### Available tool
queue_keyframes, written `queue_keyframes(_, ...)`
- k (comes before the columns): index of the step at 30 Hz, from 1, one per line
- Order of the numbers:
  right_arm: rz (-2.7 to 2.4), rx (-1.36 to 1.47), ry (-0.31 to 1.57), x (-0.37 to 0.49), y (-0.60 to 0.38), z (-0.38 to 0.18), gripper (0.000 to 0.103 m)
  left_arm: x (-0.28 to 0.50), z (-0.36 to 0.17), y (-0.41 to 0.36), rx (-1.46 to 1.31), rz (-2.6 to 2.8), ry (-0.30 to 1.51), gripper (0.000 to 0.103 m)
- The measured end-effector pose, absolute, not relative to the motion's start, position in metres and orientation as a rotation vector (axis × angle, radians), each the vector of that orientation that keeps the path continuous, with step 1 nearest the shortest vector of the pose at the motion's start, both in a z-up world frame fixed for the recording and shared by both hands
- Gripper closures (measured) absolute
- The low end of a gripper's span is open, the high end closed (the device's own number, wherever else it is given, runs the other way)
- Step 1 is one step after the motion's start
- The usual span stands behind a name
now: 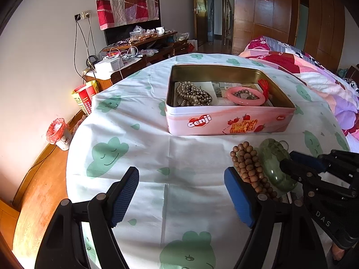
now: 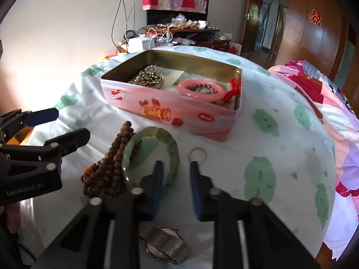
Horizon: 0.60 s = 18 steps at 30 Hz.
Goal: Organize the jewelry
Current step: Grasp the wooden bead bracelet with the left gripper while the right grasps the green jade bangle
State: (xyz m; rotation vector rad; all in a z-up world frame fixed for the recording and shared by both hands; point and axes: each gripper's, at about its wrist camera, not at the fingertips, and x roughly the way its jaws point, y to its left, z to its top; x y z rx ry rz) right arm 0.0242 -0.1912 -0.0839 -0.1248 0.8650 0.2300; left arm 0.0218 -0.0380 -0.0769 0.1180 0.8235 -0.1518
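A green jade bangle lies on the cloth-covered table against a string of brown wooden beads. My right gripper straddles the bangle's near-right rim, one finger inside the ring and one outside. A strip of cloth still shows between the rim and the outer pad, so the gripper is open. My left gripper hovers open and empty to the left of the beads. Behind stands the open pink tin, holding silver beads and a pink bangle.
A metal key ring lies just beyond the outer right finger. A mesh-strap watch lies under the right gripper. A quilted bed borders the table on the right. A cluttered cabinet and a small bin stand to the left.
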Motion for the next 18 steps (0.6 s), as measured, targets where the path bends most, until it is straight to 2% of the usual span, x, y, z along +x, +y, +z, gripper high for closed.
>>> queue_keyframes(3, 0.24, -0.12, 0.874, 0.023, -0.191, -0.086, 0.094, 0.022, -0.076, -0.039, 0.115, -0.158, 0.821, 0.024)
queue_keyframes(18, 0.142, -0.141, 0.755, -0.002, -0.213, -0.06, 0.095, 0.018, -0.063, -0.06, 0.11, -0.229, 0.807, 0.024)
